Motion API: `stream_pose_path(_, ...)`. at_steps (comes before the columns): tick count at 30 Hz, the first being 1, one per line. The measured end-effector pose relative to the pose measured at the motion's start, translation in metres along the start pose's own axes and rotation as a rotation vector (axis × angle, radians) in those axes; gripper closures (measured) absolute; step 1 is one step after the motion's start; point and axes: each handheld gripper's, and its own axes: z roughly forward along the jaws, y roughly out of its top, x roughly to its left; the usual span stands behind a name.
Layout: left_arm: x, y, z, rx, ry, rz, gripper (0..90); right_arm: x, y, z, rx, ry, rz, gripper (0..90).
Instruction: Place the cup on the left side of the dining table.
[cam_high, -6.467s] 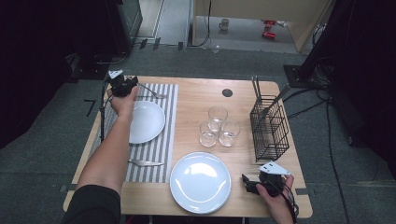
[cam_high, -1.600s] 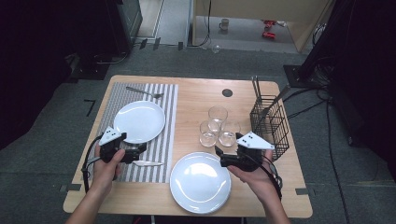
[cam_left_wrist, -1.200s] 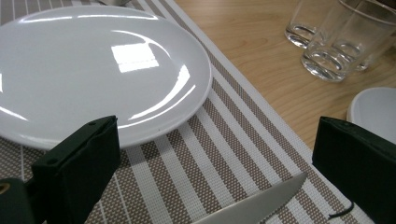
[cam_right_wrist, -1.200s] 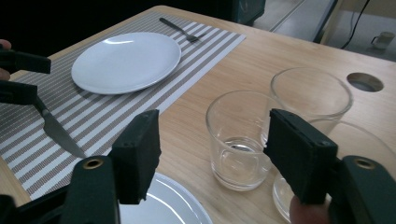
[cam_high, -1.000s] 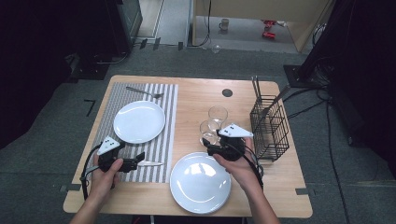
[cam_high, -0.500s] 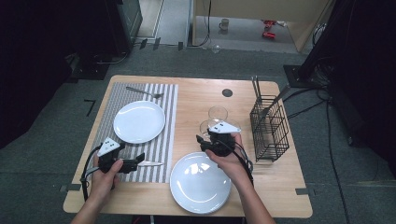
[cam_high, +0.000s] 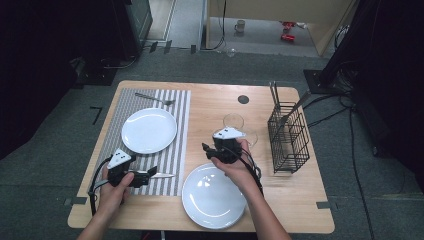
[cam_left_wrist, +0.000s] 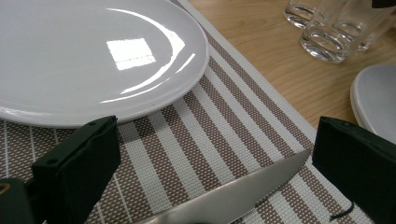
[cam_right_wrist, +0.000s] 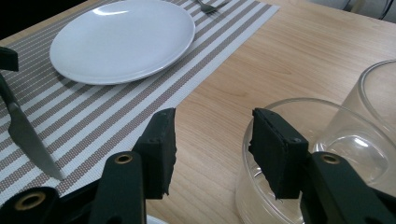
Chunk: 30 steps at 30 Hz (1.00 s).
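My left gripper (cam_high: 149, 175) (cam_left_wrist: 217, 135) rests on the striped mat (cam_high: 177, 150) with its jaws wide open; a knife (cam_high: 162, 175) (cam_left_wrist: 233, 196) lies between them, untouched. A hand holds my right gripper (cam_high: 206, 148) (cam_right_wrist: 212, 121) low at the group of glasses (cam_high: 233, 121). Its jaws have just been closing. In the right gripper view they straddle the wall of the nearest glass (cam_right_wrist: 303, 101): one jaw is at or inside the rim, the other is outside and clear of it. A second glass (cam_right_wrist: 373, 116) stands just behind.
A white plate (cam_high: 149, 130) sits on the mat with a fork (cam_high: 155, 99) beyond it. Another white plate (cam_high: 214, 196) lies at the table's front edge. A black wire basket (cam_high: 287, 137) with utensils stands at the right.
My right gripper has come from the front right corner leftwards and down to the glasses. My left gripper came from the far end of the mat to the knife and has stayed there.
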Motion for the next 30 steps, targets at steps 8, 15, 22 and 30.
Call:
stream_pose_path(8, -0.003, 0.000, 0.002, 0.004, -0.011, 0.012, 1.4, 0.008, -0.002, 0.001, -0.001, 0.058, -0.032, 48.6)
stream_pose_path(15, -0.004, -0.001, 0.003, 0.008, -0.010, 0.020, 1.4, 0.018, -0.003, -0.001, -0.011, 0.112, -0.073, 42.6)
stream_pose_path(22, -0.003, -0.001, 0.002, 0.005, -0.014, 0.018, 1.5, 0.007, 0.000, -0.009, -0.063, 0.016, -0.026, 19.0)
stream_pose_path(30, -0.008, 0.000, 0.004, 0.005, -0.025, 0.028, 1.5, -0.004, -0.001, -0.010, -0.031, -0.079, -0.021, 10.9)
